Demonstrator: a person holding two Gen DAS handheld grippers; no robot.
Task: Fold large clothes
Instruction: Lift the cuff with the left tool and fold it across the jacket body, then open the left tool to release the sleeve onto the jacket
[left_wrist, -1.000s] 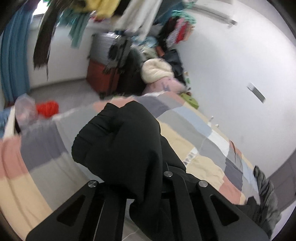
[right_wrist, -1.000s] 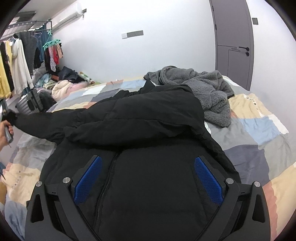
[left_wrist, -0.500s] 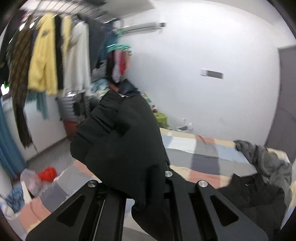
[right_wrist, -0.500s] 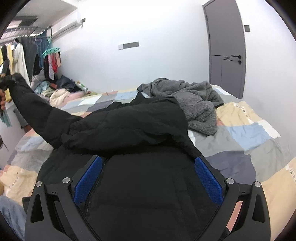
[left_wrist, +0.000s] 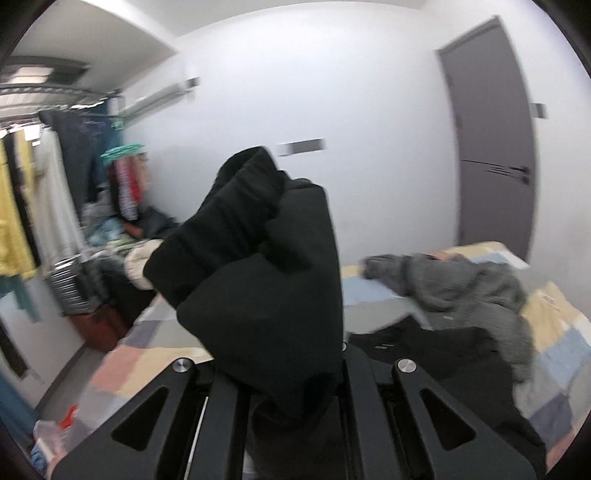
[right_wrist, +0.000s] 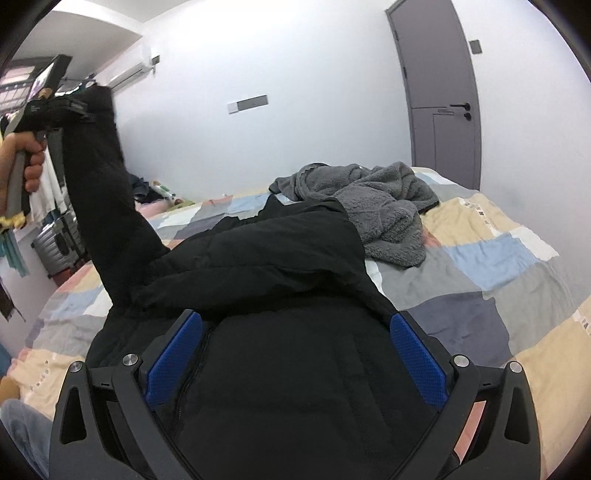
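Main risk I saw was the sleeve (right_wrist: 107, 206) slipping out of the left gripper (left_wrist: 291, 373), since those fingers were clamped on just the cuff (left_wrist: 236, 218) end and the padded cloth looked bulky and slick; a quick swing could pull it free. Second risk: dragging the sleeve across might tug the whole black jacket (right_wrist: 280, 362) off line, because the right gripper (right_wrist: 295, 354) was not gripping it, its blue fingers (right_wrist: 173, 354) standing wide apart over the jacket front, whether pressing down or just above I couldn't tell. The sleeve could also land on the gray fleece (right_wrist: 373, 206) lying against the jacket's far edge. The jacket lay spread on the bed (right_wrist: 498, 266), zipper side up, body directly under and between the right fingers. The sleeve rose steeply from the jacket's left side to the left gripper held high by a hand (right_wrist: 26, 158), cuff bunched past the fingertips.
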